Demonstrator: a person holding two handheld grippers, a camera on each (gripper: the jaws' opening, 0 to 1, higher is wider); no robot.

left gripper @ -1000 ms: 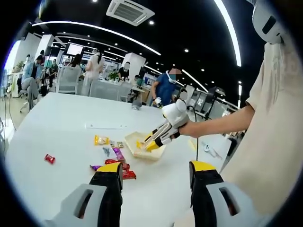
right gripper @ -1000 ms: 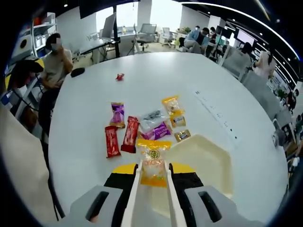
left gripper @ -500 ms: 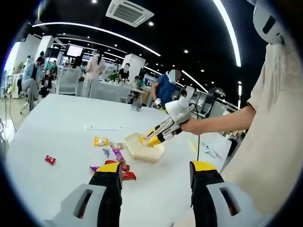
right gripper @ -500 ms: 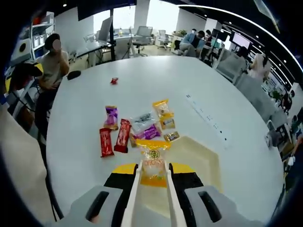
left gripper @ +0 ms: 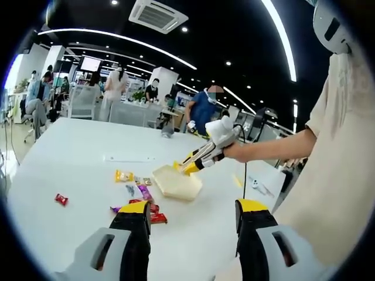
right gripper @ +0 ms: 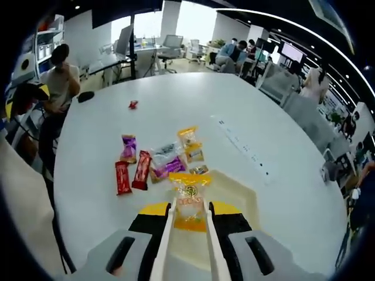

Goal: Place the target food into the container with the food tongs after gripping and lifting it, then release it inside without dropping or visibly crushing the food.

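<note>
One snack pack (right gripper: 190, 206) sits clamped in the right tongs (right gripper: 190, 218), held above the tray (right gripper: 246, 196) so it can drop straight in. Left tongs (left gripper: 188, 225) hang apart, holding nothing. Loose wrappers (right gripper: 153, 167) lie just beside the tray, mid-worktop (right gripper: 281, 193), not blocking anything as far as I can tell.

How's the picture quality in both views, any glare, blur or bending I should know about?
Left gripper view: fisheye bends the ceiling light strips into arcs, and they glare against a dark ceiling; distant people look soft. Right gripper view: bright windows wash out the far room, the white table curves strongly, while the yellow snack packet in the tongs stays sharp.
</note>
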